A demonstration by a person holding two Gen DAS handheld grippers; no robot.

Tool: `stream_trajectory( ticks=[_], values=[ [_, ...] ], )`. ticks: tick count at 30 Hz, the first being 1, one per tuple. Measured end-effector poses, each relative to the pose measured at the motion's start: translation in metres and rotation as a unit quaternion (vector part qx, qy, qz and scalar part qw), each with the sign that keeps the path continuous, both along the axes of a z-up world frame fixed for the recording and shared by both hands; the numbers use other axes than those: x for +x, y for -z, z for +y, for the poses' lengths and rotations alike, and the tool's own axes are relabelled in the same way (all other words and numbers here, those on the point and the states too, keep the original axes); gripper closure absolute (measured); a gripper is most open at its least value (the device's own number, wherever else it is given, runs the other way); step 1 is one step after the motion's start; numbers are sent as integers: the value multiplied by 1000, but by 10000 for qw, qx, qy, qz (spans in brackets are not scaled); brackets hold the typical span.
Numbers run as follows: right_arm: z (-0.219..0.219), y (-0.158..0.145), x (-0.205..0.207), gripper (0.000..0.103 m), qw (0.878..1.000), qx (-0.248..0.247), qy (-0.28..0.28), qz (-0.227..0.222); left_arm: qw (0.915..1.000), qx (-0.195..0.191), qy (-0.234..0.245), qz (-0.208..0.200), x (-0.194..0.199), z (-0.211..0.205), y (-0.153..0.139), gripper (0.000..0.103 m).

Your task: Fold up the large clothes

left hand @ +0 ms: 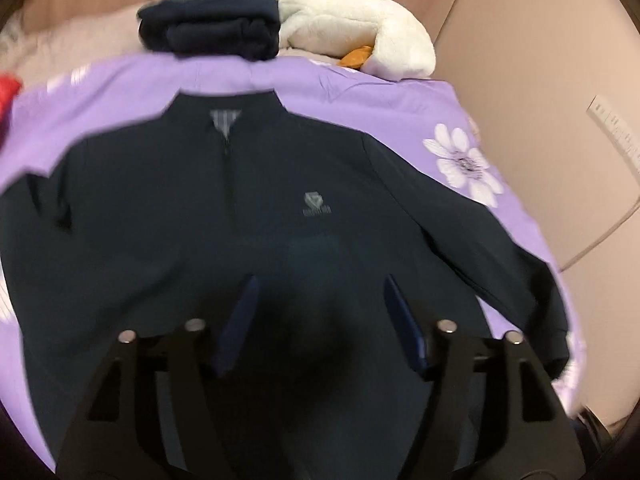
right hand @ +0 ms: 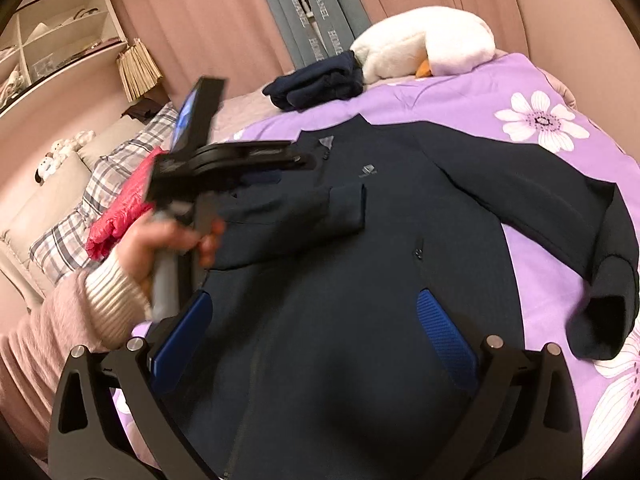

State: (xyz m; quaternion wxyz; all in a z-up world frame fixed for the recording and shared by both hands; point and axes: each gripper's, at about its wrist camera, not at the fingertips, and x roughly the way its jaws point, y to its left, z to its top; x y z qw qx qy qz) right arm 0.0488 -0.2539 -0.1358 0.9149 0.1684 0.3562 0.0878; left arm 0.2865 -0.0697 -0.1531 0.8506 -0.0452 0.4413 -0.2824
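Navy jacket (right hand: 360, 264) soft, limp, probably light; grip at cuff. Left gripper (left hand: 320, 324), right gripper (right hand: 316, 344) agape, empty.

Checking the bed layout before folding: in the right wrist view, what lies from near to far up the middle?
right gripper → navy jacket → folded navy garment → white goose plush → pink curtain

Warm, dim indoor light. Left wrist view is motion-blurred throughout; right wrist view sharper. Both bend strongly toward dark, rounded fisheye corners.
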Motion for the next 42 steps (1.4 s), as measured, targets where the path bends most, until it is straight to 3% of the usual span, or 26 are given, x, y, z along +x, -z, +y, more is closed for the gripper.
stream_trajectory(
  ticks=[1,4,8,11,13,15,16,19,20,21,24,27,29,32,34,37,39,42],
  values=[
    [-1,5,8,1,9999,97,-47,88,9999,-144,-2,-15,-12,5,0,31],
    [-3,15,37,1,9985,434,-222,265,9969,-641,-449,-100,-31,79,-2,19],
    [-2,33,98,1,9958,680,-382,479,9819,-1158,-1490,178,-32,181,9,19],
    [-4,49,156,1,9952,666,-171,692,9592,-1718,-2166,595,-28,244,31,20],
    [-9,62,187,2,9940,657,83,874,9344,-2507,-2336,971,-23,274,50,19],
    [-14,79,215,17,9904,734,197,1151,9199,-2804,-2497,1133,-15,285,62,19],
    [-14,90,230,23,9880,618,300,1380,9170,-2855,-2528,1169,-12,287,66,19],
    [-12,97,242,60,9885,473,217,1417,8960,-3422,-2412,1483,10,279,86,19],
    [-12,94,243,85,9895,435,225,1357,8884,-3553,-2433,1589,19,275,94,19],
    [-14,93,243,95,9901,439,248,1309,8832,-3632,-2468,1645,26,271,99,19],
    [-33,73,241,98,9931,508,500,932,8660,-3835,-2683,1762,45,267,116,19],
    [-66,45,231,98,9909,744,1017,473,8624,-3890,-2803,1621,54,263,116,19],
    [-92,32,223,98,9885,483,1397,321,8636,-3916,-2771,1549,57,261,112,18],
    [-109,48,224,98,9836,-64,1581,870,8646,-3869,-2810,1544,64,260,110,17],
    [-111,61,225,98,9817,-204,1506,1151,8604,-3943,-2844,1532,65,261,110,15],
    [-114,61,220,91,9848,82,1387,1041,8702,-3750,-2771,1589,64,257,107,14],
    [-119,59,218,68,9841,439,1410,983,8755,-3682,-2647,1665,59,254,108,14],
    [-120,53,216,57,9844,503,1396,949,8818,-3598,-2478,1779,47,251,113,14]
  ],
)
